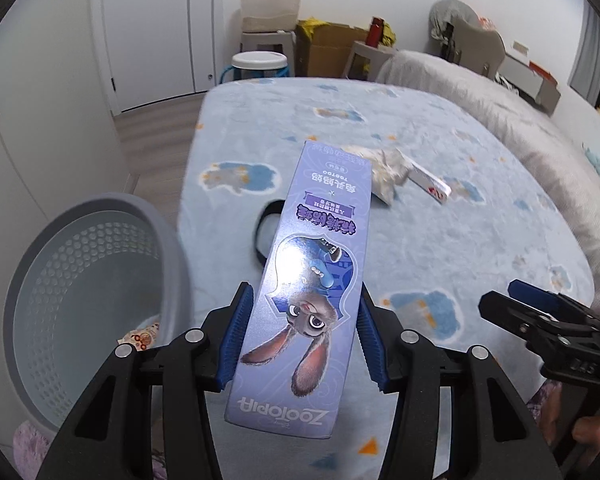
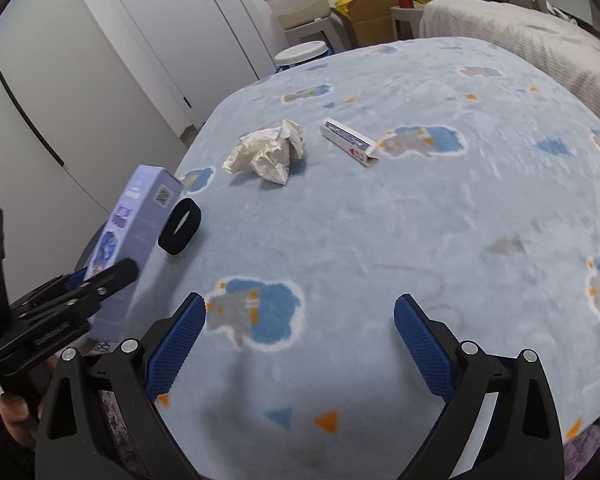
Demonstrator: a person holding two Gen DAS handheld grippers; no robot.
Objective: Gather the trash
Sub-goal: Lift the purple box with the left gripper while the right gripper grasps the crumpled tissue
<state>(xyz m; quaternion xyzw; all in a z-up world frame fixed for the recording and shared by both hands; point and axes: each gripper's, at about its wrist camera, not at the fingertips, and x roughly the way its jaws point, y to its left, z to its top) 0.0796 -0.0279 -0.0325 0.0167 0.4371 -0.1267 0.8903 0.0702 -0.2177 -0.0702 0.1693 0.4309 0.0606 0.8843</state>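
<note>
While the blue blanket with its cloud pattern spreads across nearly all of both views, a beige quilt lies bunched along its far side; a white door stands in the wall beyond. Next in size, the grey perforated bin sits off the blanket's left edge, just beside the left gripper, with a printed wrapper lying in its bottom. Lifted clear of the blanket, the long lilac Zootopia box runs away from the camera between the left gripper's blue pads, which press on both of its long sides, so the jaws are partly closed and hold it firmly; from the right wrist view it hangs tilted at the blanket's left edge. Held over bare blanket, the right gripper has its jaws spread wide with nothing between them. Farther out on the blanket lies crumpled white paper; just to its right, apart from it, a small white carton rests flat. Nearer the lilac box, a black ring lies on the blanket.
</note>
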